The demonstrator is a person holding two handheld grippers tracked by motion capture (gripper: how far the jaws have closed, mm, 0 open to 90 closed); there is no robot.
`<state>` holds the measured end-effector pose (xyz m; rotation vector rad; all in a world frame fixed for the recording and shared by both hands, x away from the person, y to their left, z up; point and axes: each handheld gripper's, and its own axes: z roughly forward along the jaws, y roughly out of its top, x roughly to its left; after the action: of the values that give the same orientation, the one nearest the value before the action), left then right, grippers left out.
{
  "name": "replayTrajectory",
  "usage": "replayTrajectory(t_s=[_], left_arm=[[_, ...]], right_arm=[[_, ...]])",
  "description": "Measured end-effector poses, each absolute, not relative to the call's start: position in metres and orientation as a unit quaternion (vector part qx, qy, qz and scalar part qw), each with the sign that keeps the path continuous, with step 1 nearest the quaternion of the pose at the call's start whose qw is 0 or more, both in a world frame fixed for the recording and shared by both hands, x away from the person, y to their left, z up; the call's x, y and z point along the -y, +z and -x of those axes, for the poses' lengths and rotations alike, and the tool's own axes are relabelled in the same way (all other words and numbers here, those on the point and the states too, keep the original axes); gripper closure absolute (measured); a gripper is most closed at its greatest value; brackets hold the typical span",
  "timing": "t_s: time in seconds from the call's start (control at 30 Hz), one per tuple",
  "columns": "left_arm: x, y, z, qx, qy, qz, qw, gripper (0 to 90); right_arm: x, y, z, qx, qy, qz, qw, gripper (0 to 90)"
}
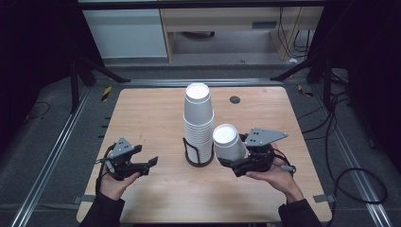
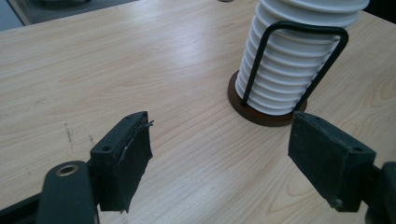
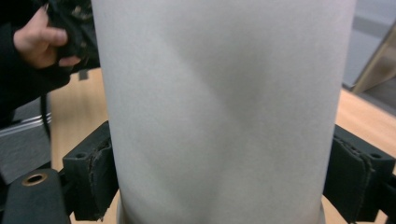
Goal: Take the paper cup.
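A tall stack of white paper cups [image 1: 198,120] stands upside down in a black wire holder [image 1: 191,150] on a round dark base at the table's middle. My right gripper [image 1: 235,161] is shut on a single white cup [image 1: 228,142], held just right of the stack and tilted; that cup [image 3: 219,107] sits between both pads [image 3: 95,177]. My left gripper [image 1: 150,164] rests low at the front left, open with nothing between its jaws. In the left gripper view, my left gripper [image 2: 219,154] faces the stack [image 2: 294,60] and its wire holder [image 2: 254,70].
The wooden table [image 1: 146,113] has bare room on its left and far side. A small dark round grommet [image 1: 235,99] sits near the far edge. The person's other hand [image 3: 37,39] appears at the upper left of the right gripper view.
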<state>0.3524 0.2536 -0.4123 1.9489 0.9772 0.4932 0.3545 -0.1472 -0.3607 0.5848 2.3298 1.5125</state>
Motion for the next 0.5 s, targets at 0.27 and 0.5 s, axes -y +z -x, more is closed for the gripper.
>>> replayTrajectory(t_s=[0.27, 0.5], left_arm=[[-0.247, -0.406, -0.347, -0.373, 0.185, -0.792, 0.447, 20.1], [-0.241, -0.403, -0.345, -0.350, 0.174, -0.805, 0.445, 19.8]], right_arm=[[0.128, -0.375, -0.355, -0.836, 0.504, -0.178, 0.125, 12.4], [0.118, -0.381, -0.354, -0.852, 0.488, -0.155, 0.107, 12.4]])
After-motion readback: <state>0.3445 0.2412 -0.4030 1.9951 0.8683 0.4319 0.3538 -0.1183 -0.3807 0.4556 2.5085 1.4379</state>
